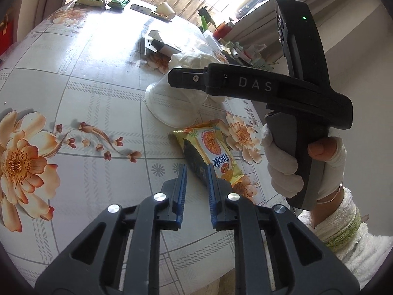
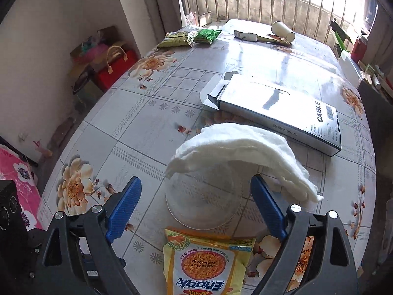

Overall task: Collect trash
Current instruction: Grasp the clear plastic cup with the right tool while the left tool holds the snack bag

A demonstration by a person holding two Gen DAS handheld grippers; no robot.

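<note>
While your right claw (image 2: 196,204) gapes around upturned plastic cup (image 2: 203,196), left claw (image 1: 196,184) sits slightly parted, empty, beside Enaak packet (image 1: 211,154).

Left wrist: low over the worktop (image 1: 103,78), facing the window.
Right wrist: looks steeply down, close.
Shared: Enaak snack packet (image 1: 216,154), upturned plastic cup (image 2: 203,196).

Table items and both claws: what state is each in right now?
Left claw: slightly open, nothing between the pads.
Right claw: wide open, empty, either side of the cup.
Clear plastic cup: upside down, cloth draped on it.
White cloth: crumpled.
Enaak snack packet: lying flat.
Cable box: end flap open.
Paper cup: tipped over.
</note>
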